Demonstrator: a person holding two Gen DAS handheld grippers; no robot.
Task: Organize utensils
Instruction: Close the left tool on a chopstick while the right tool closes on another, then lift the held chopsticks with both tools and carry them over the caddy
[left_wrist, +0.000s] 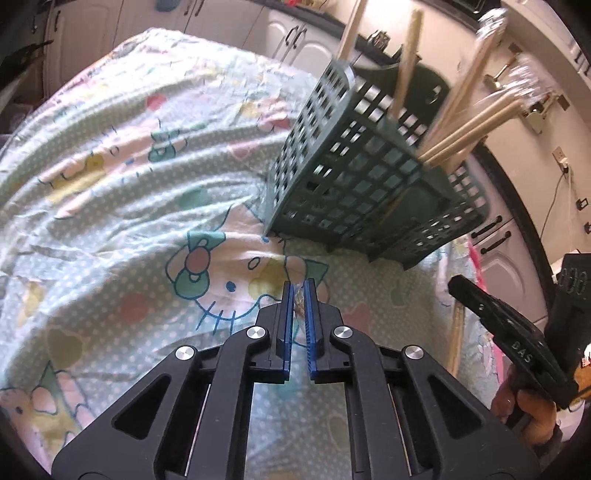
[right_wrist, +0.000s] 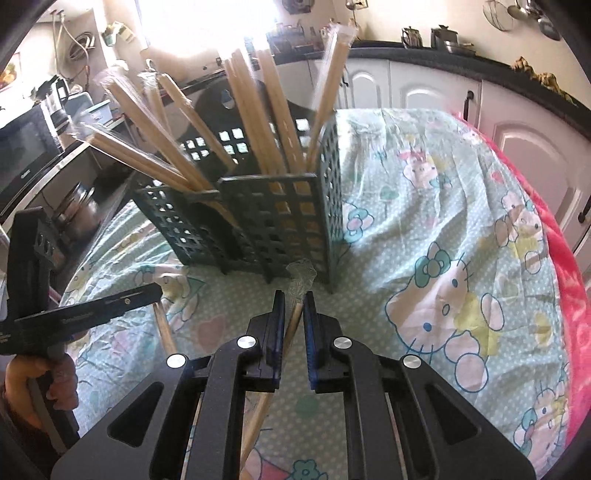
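A green slotted utensil basket (left_wrist: 354, 177) (right_wrist: 266, 214) stands on the cartoon-print cloth and holds several plastic-wrapped wooden chopstick pairs (right_wrist: 258, 110) (left_wrist: 465, 122). My left gripper (left_wrist: 299, 291) is shut on a wrapped chopstick pair (left_wrist: 298, 306), seen end-on between the blue pads, short of the basket. My right gripper (right_wrist: 294, 301) is shut on another wrapped chopstick pair (right_wrist: 291, 325) that sticks out just in front of the basket. The right gripper also shows at the right edge of the left wrist view (left_wrist: 517, 332), the left gripper at the left edge of the right wrist view (right_wrist: 85, 314).
The cloth (left_wrist: 129, 184) (right_wrist: 443, 221) covers the table. A pink blanket (right_wrist: 569, 277) lies along its right edge. White cabinets (right_wrist: 424, 85) and a dark counter with a microwave (right_wrist: 26, 155) and kitchenware surround the table.
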